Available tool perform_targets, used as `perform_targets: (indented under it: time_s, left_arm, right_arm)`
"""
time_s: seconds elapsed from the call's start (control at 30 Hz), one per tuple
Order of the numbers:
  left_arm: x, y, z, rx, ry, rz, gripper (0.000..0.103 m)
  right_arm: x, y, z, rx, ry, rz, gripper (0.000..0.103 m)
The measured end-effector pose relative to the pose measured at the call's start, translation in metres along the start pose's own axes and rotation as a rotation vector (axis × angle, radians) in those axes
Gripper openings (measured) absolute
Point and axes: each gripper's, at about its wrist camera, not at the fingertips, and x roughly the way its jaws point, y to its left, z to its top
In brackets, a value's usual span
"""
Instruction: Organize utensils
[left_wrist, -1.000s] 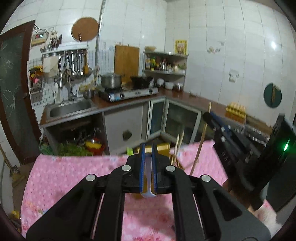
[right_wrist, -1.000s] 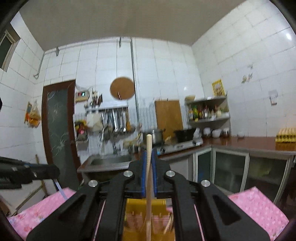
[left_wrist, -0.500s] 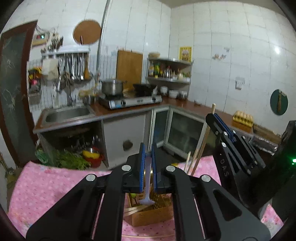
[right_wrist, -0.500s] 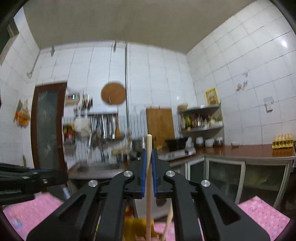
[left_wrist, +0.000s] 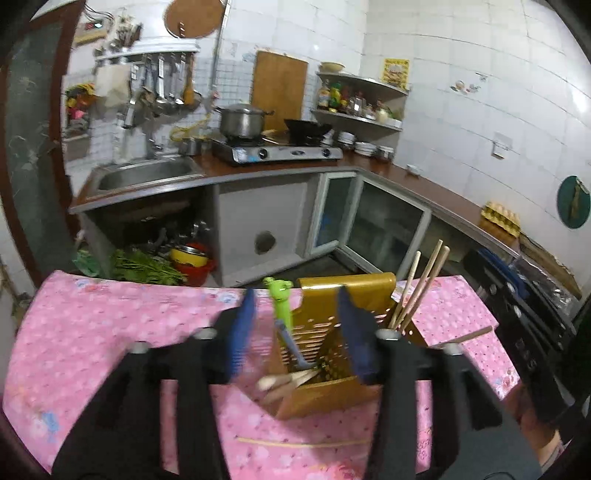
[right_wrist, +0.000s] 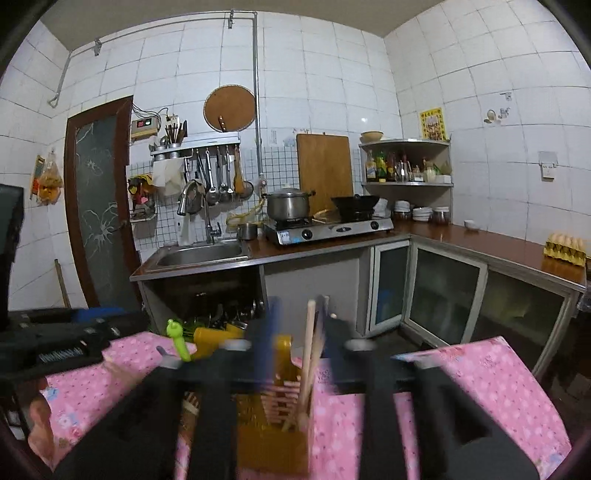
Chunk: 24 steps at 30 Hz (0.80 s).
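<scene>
Both of your hand-held grippers, left (left_wrist: 295, 332) and right (right_wrist: 295, 343), have just spread over the yellow utensil holder (left_wrist: 332, 354); chopsticks (left_wrist: 417, 291) stand inside, one chopstick (left_wrist: 306, 442) lies before it.

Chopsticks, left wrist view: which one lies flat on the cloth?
The thin chopstick lying crosswise on the pink cloth before the yellow holder; the others stand inside it.

Left claw (left_wrist: 301, 339): pitched downward, jaws just opened, blue pads (left_wrist: 242, 334) standing apart and pressing on nothing. Right claw (right_wrist: 295, 339): held nearer level, jaws likewise just opened, motion-blurred; its black body also shows at the left view's right edge.
</scene>
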Motion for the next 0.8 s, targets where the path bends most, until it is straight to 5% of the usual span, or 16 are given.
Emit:
perform_targets:
  time_s: [0.13,0.23,0.63,0.8]
  left_arm:
    - [-0.034,0.009,-0.008,0.007,-0.030,0.040,0.086]
    - [-0.053,0.021,-0.024,-0.015,-0.014,0.059,0.098]
    - [-0.058,0.047,-0.111,-0.045,0.118,0.133,0.098]
    - [-0.058,0.060,-0.144,-0.095,0.099,0.047,0.098]
  right_arm:
    - [-0.026,-0.001,-0.006,-0.018,0.042,-0.027,0.055]
    - [-0.044,-0.010,-0.020,0.016,0.113,-0.040,0.055]
    - [-0.086,-0.005,-0.114,0.045,0.229,-0.126,0.088]
    - [-0.084,0.004,-0.141,0.038,0.255,-0.123,0.093]
